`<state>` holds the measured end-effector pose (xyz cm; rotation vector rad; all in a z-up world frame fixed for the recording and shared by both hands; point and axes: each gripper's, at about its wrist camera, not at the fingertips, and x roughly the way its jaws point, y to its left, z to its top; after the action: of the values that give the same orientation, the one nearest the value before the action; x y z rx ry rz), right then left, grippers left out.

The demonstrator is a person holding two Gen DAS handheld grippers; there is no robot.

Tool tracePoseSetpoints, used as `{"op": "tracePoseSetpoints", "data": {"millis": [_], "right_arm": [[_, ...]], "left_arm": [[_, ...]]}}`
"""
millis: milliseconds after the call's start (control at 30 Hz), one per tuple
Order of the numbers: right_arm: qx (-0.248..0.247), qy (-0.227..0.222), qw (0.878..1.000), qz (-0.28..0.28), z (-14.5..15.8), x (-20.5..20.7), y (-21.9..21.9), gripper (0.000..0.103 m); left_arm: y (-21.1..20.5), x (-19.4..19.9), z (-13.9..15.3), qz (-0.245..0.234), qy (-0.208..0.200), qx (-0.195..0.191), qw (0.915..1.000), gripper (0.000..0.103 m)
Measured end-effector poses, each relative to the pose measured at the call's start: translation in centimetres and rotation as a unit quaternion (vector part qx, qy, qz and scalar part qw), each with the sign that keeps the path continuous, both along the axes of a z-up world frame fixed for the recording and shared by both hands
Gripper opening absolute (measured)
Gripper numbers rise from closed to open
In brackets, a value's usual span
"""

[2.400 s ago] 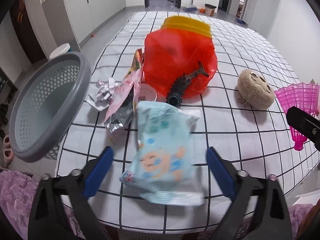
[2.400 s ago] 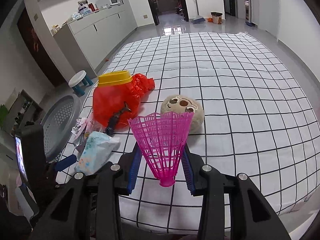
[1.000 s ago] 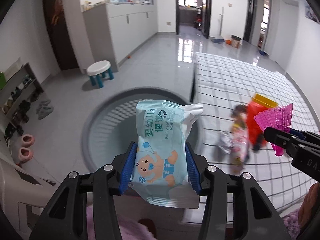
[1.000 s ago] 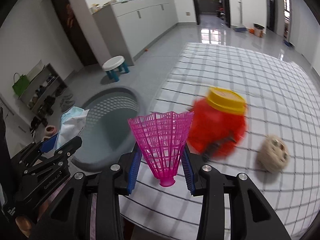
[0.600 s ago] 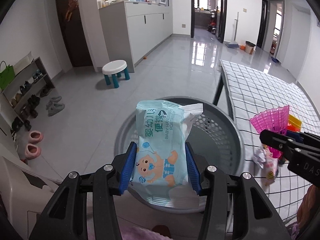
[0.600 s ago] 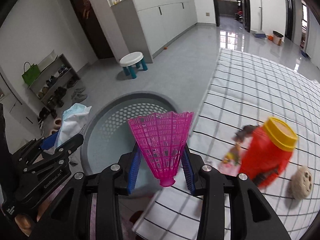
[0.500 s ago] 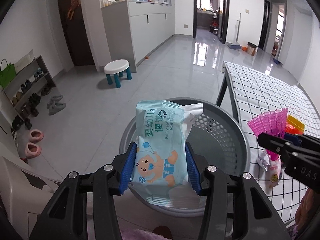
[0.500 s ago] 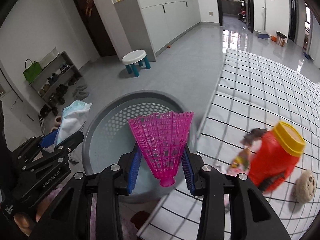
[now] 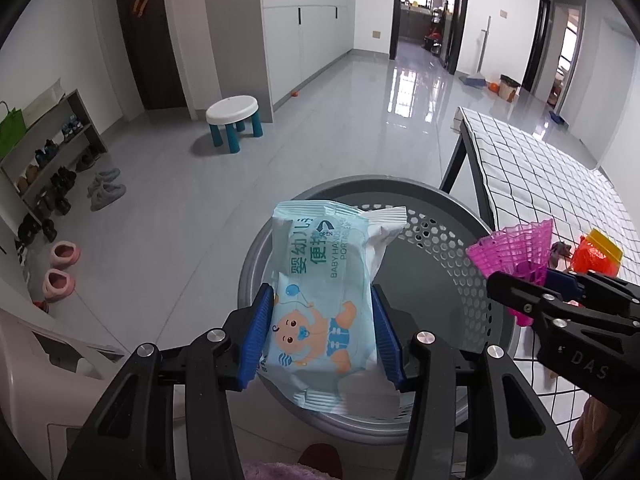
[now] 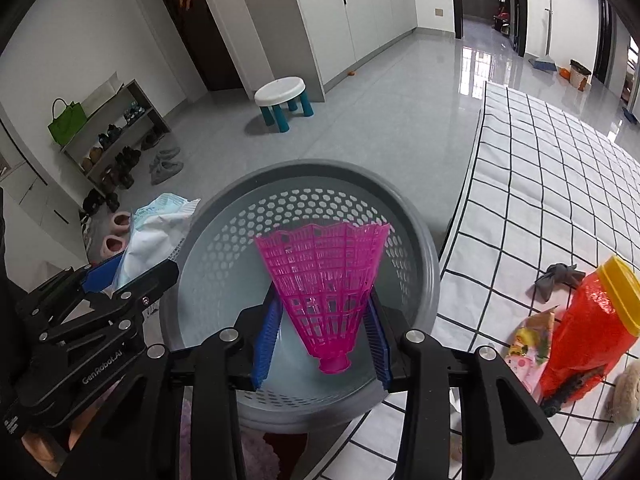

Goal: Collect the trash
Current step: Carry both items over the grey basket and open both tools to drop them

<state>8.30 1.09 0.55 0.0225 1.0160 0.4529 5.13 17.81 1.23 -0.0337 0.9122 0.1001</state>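
two items are held over the grey basket (image 10: 424,248), wipes pack (image 9: 320,300) clamped in the left gripper (image 9: 320,344), pink shuttlecock (image 10: 320,288) in the right gripper (image 10: 322,340); a release near the rim could spill either onto the floor.

The right hand-held gripper (image 10: 322,340) grips a pink plastic shuttlecock (image 10: 324,276) between its blue pads, skirt up, over a grey perforated basket (image 10: 430,280) on the floor. At left the other hand-held gripper (image 10: 124,280) holds a pale blue wipes packet (image 10: 154,228) just beside the basket's rim. At right, on the checked surface (image 10: 540,184), lie a red jar with a yellow lid (image 10: 592,320), a wrapper (image 10: 528,344), a small dark toy (image 10: 558,276) and a beige plush (image 10: 626,396).
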Motion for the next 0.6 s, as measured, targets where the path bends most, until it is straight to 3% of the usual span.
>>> {"op": "tracePoseSetpoints", "data": {"millis": [167,233,300,333,600], "right_arm": [[0.003,-0.002,1.0,0.004,-0.12,0.32,0.3,0.042],[0.0,-0.007,1.0,0.004,0.01,0.28,0.35,0.044],[0.001,-0.011,1.0,0.002,0.15,0.23,0.22,0.056],[0.004,-0.015,1.0,-0.002,0.27,0.19,0.01,0.062],[-0.001,-0.018,1.0,-0.009,0.11,-0.05,-0.17,0.062]], "left_arm": [[0.17,0.36,-0.25,0.002,0.008,-0.007,0.9999,0.049],[0.43,0.47,-0.23,0.004,0.009,-0.01,0.9999,0.059],[0.6,0.34,-0.18,0.009,0.005,-0.01,0.9999,0.071],[0.64,0.25,-0.07,0.01,0.002,-0.012,0.9999,0.071],[0.67,0.17,0.02,0.016,-0.003,-0.011,0.9998,0.072]]}}
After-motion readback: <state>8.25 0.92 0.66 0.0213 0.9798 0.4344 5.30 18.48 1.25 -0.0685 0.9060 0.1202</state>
